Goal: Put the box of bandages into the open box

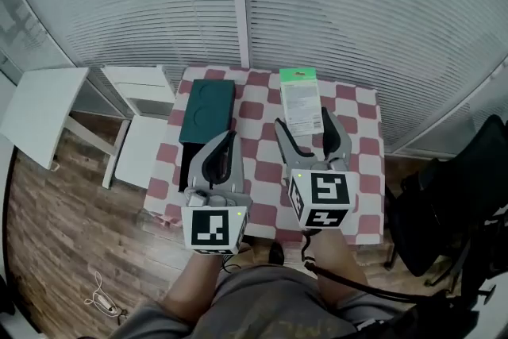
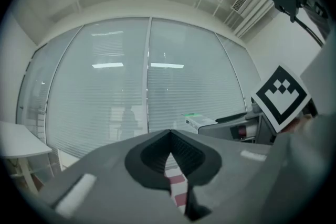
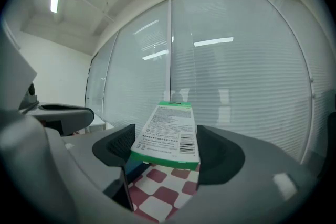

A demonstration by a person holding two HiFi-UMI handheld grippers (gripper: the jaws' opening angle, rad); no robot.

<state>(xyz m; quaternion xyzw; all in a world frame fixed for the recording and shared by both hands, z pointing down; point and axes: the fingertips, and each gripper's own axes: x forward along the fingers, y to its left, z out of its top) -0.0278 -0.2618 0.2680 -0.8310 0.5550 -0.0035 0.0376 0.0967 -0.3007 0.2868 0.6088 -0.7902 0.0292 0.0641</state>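
Note:
The box of bandages (image 1: 299, 95), white with a green top, is held over the far right of the checkered table (image 1: 262, 194). My right gripper (image 1: 302, 119) is shut on its near end. In the right gripper view the box of bandages (image 3: 168, 131) tilts upward between the two pads of the right gripper (image 3: 165, 152), clear of the cloth. A dark teal box (image 1: 208, 111) lies along the table's left side. My left gripper (image 1: 228, 137) hangs over its near end, shut and empty; the left gripper (image 2: 170, 134) shows its tips meeting.
Two white side tables (image 1: 40, 111) (image 1: 143, 95) stand left of the table. A black chair (image 1: 456, 194) is at the right. Window blinds (image 1: 333, 4) close off the far side. A cable (image 1: 101, 299) lies on the wooden floor.

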